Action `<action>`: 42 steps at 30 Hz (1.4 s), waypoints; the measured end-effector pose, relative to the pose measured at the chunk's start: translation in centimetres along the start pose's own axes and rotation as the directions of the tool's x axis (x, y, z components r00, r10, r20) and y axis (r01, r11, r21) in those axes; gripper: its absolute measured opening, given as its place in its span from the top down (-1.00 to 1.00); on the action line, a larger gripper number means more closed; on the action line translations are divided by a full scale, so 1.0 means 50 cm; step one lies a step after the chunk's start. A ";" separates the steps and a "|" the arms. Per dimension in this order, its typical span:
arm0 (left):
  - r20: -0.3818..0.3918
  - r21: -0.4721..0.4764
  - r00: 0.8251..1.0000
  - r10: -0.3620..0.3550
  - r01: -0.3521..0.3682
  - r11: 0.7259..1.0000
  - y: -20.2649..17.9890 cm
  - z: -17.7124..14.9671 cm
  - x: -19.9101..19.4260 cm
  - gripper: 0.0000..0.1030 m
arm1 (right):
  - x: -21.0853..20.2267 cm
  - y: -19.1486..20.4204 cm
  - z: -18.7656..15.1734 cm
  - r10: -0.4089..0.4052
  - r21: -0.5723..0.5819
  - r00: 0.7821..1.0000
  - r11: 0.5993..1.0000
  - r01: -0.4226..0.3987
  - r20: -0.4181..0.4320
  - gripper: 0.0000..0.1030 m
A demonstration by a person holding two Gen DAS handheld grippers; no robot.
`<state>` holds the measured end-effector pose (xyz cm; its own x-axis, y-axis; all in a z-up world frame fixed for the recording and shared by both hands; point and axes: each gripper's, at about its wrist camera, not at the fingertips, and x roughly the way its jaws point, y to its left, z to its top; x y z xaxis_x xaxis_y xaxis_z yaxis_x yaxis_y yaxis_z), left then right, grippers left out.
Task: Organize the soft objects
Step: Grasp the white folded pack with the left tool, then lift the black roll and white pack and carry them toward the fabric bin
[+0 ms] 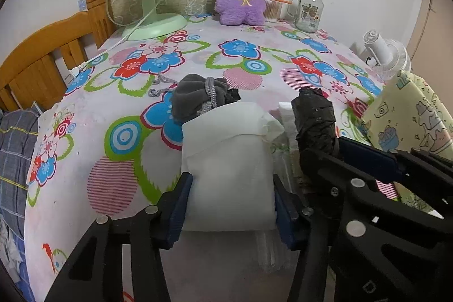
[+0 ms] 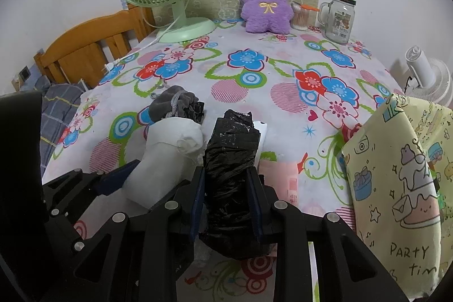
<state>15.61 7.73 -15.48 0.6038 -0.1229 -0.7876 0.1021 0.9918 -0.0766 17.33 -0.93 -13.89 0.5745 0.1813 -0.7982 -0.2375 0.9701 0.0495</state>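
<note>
The left gripper (image 1: 232, 205) had its blue pads on both sides of a white fabric bundle (image 1: 229, 160), and the pads (image 1: 181, 205) appeared to touch the cloth, so it was judged to be grasping the bundle near its lower end. The right gripper (image 2: 226, 205) was clenched on a roll of black plastic bags (image 2: 230, 169), which stood just beside the white bundle, towards the right edge of the table. Both things were near the front edge of the table (image 1: 254, 70), with a grey drawstring pouch (image 1: 198, 98) lying just behind the white bundle, touching it. The step in hand seemed to be to lift the two soft things together. To do it well, the person should press only enough that the cloth did not slip, because such a bundle would give way and unroll if held at one end. The lift should be straight up, so the pouch was not dragged along. The yellow party bag (image 2: 396, 174) at the right edge could be the place for them, but this was only a guess
</note>
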 end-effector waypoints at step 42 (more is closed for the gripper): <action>0.171 0.073 0.985 0.029 -0.042 0.996 -0.127 -0.024 -0.197 -0.05 | -0.218 -0.051 -0.053 -0.031 0.043 0.987 0.999 0.024 0.160 0.38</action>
<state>8.09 2.70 -7.97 0.7327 -0.0980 -0.6735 0.1336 0.9910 0.0012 9.60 -5.81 -6.90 0.6991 0.1750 -0.6933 -0.1897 0.9802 0.0561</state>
